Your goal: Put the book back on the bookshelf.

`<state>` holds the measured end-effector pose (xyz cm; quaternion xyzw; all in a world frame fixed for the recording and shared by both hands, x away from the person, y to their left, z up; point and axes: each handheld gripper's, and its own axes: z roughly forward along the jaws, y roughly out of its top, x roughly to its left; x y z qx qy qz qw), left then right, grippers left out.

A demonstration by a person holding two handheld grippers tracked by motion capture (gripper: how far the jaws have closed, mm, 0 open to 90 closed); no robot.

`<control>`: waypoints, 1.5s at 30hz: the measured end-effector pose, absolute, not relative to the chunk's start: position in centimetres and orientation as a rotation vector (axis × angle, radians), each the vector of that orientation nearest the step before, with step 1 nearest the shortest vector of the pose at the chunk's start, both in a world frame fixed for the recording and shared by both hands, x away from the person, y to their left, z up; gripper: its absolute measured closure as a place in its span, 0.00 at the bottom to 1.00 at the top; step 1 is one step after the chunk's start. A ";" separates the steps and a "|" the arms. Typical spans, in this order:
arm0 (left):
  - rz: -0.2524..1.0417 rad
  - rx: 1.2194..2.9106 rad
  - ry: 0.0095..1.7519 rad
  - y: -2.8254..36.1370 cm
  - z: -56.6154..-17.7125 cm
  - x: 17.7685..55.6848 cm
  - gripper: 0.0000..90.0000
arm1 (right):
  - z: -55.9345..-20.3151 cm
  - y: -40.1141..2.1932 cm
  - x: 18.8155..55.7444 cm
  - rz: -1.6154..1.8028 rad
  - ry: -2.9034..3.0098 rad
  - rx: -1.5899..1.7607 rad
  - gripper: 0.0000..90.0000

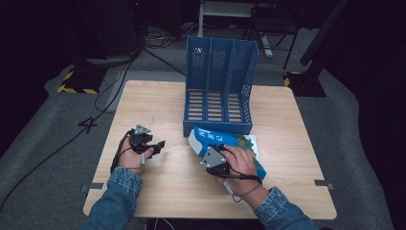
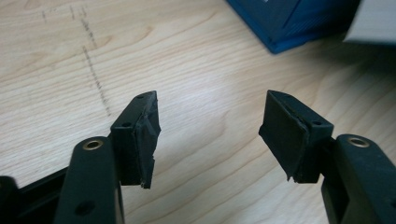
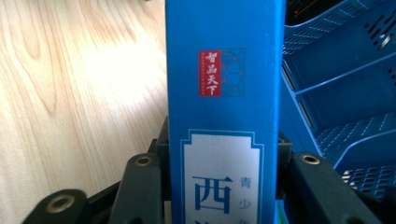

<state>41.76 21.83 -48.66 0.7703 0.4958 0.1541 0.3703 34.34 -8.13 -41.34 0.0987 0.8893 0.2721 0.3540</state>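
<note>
A thick blue book (image 1: 230, 140) rests tilted on the wooden table (image 1: 158, 103), just in front of the blue file holder (image 1: 218, 91). My right gripper (image 1: 207, 152) is shut on its spine end, and the end nearest the rack is lifted. In the right gripper view the blue spine (image 3: 224, 93), with a red label and a white title panel, stands between the two black jaws of my right gripper (image 3: 223, 154). My left gripper (image 1: 157, 146) hovers over bare table to the left. Its jaws are open around nothing, as the left gripper (image 2: 210, 126) shows in its own view.
The file holder (image 3: 336, 84) has three upright slots open toward the person and stands at the table's far middle. Its corner (image 2: 289, 18) lies ahead of the left gripper. Cables and dark stands lie on the grey floor (image 1: 43, 143) behind the table.
</note>
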 end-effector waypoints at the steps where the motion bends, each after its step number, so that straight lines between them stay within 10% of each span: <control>1: 0.405 1.988 1.272 22.0 -48.9 41.8 0.41 | -41.1 -8.2 34.4 0.720 2.294 0.276 0.68; 45: 0.477 2.070 1.273 23.0 -50.5 43.1 0.17 | -30.3 -15.6 37.1 1.324 2.360 0.751 0.68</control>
